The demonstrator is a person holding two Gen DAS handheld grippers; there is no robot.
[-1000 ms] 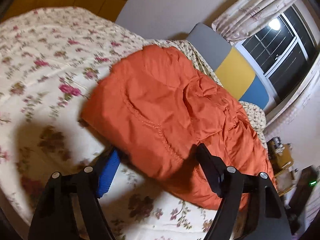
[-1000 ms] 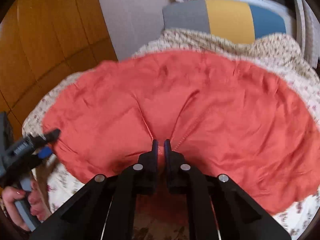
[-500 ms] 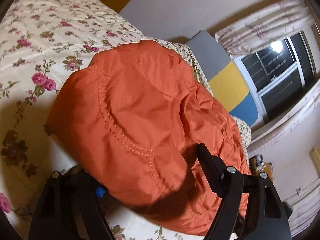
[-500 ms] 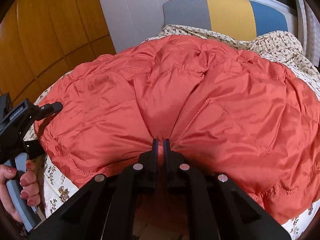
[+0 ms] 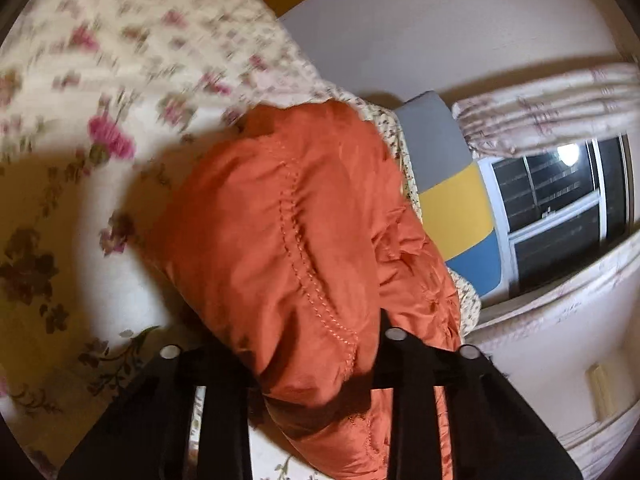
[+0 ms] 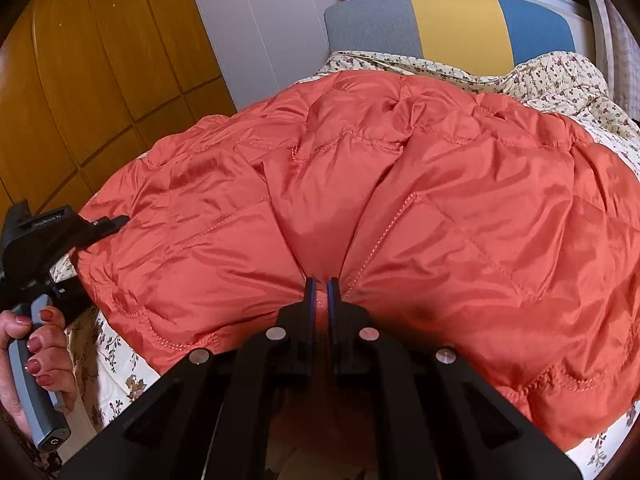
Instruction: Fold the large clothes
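Note:
An orange quilted down jacket lies spread over the flowered bed. In the right wrist view my right gripper is shut on a pinched fold at the jacket's near edge. At the far left of that view, a hand holds my left gripper at the jacket's left corner. In the left wrist view that corner of the jacket bulges between the jaws of my left gripper, which are closing and press into the fabric. The padding hides the left finger's tip.
The flowered bedspread stretches left of the jacket. A grey, yellow and blue headboard stands behind, with a crumpled flowered quilt in front of it. Wooden wardrobe doors fill the left side. A dark window with curtains is at the right.
The left gripper's jaws have drawn in on the jacket's corner and its view has rolled. The jacket has settled flatter on the bed. The right gripper keeps its hold.

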